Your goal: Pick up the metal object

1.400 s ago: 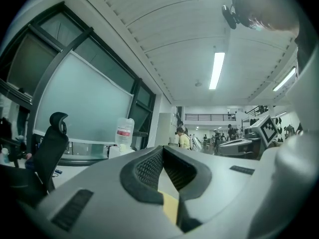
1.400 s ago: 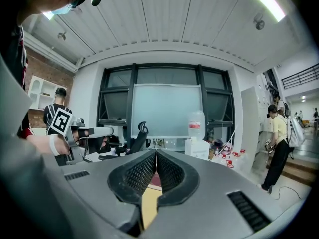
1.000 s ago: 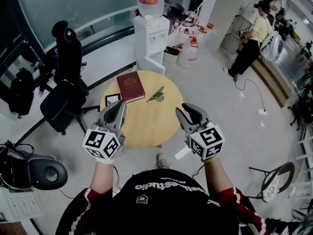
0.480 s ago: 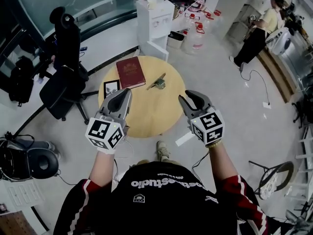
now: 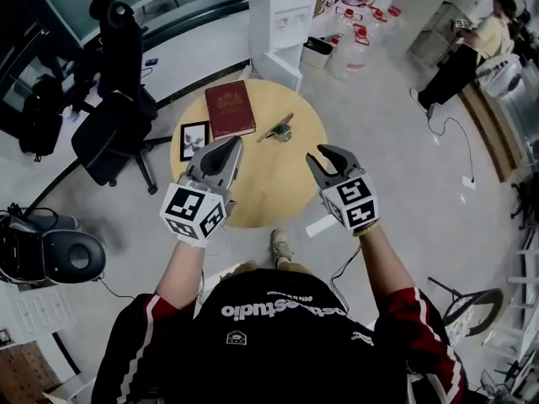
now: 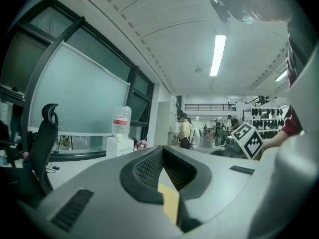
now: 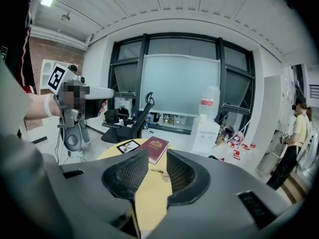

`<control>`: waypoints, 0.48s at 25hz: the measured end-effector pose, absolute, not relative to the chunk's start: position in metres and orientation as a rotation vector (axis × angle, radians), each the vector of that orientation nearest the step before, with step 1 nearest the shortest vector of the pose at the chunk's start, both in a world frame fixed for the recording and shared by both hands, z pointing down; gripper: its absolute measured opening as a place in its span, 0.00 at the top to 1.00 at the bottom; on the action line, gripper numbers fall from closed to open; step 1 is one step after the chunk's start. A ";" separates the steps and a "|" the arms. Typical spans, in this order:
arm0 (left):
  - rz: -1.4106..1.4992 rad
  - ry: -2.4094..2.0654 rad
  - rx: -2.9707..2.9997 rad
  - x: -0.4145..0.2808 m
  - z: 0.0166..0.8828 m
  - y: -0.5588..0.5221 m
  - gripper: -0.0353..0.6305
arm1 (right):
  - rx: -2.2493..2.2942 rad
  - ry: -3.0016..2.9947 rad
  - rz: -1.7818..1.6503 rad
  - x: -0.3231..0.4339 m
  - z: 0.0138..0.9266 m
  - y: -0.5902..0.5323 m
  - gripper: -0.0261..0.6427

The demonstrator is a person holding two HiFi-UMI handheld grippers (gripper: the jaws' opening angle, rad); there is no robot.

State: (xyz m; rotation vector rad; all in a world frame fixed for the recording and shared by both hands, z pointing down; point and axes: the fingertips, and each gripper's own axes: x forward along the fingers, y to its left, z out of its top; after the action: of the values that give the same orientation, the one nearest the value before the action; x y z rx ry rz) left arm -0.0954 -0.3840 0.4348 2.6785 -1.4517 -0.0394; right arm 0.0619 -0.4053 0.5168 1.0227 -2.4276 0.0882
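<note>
The metal object (image 5: 278, 130), a small grey piece with a thin handle, lies on the round wooden table (image 5: 253, 196) beside a red book (image 5: 230, 108). My left gripper (image 5: 233, 145) hovers over the table's near left part, jaws shut and empty. My right gripper (image 5: 322, 155) hangs over the near right edge, open with nothing between its pads. In the right gripper view the metal object (image 7: 162, 173) shows through the gap, well ahead of the right gripper (image 7: 157, 155), with the red book (image 7: 154, 148) behind it. The left gripper (image 6: 162, 147) points over the table at the room.
A framed picture (image 5: 194, 135) lies at the table's left. A black office chair (image 5: 114, 112) stands left of the table. A white water dispenser (image 5: 282, 11) and water bottles (image 5: 354, 40) are behind it. A person (image 5: 463, 57) stands far right. A black device (image 5: 55, 259) sits on the floor.
Both grippers have moved forward over the table's near edge, closer to the metal object. The right gripper's jaws stand slightly wider.
</note>
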 end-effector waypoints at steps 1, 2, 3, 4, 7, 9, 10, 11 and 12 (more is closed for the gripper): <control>-0.030 -1.458 2.673 -0.095 0.438 -0.387 0.92 | 1.012 -2.425 0.084 0.062 0.521 -0.410 0.78; -0.021 -1.465 2.667 -0.094 0.441 -0.389 0.92 | 1.001 -2.422 0.075 0.061 0.526 -0.414 0.78; -0.013 -1.473 2.663 -0.093 0.444 -0.392 0.92 | 0.990 -2.419 0.065 0.062 0.530 -0.419 0.77; -0.005 -1.480 2.659 -0.092 0.447 -0.395 0.92 | 0.978 -2.418 0.055 0.062 0.534 -0.423 0.77; 0.012 -1.495 2.649 -0.088 0.453 -0.404 0.92 | 0.946 -2.428 0.042 0.060 0.544 -0.438 0.77; 0.023 -1.502 2.640 -0.086 0.456 -0.411 0.92 | 0.925 -2.429 0.028 0.058 0.552 -0.448 0.77; 0.029 -1.506 2.634 -0.085 0.458 -0.415 0.92 | 0.914 -2.423 0.019 0.058 0.557 -0.453 0.77; 0.034 -1.512 2.627 -0.085 0.460 -0.418 0.92 | 0.902 -2.416 0.011 0.058 0.563 -0.459 0.77; 0.037 -1.519 2.620 -0.085 0.461 -0.422 0.92 | 0.888 -2.410 0.007 0.058 0.569 -0.464 0.77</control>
State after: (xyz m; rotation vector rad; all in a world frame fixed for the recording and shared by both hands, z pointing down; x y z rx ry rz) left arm -0.0847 -0.4220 0.4611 2.6198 -1.5188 0.0370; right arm 0.0575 -0.4645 0.5689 0.8884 -2.4101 0.0067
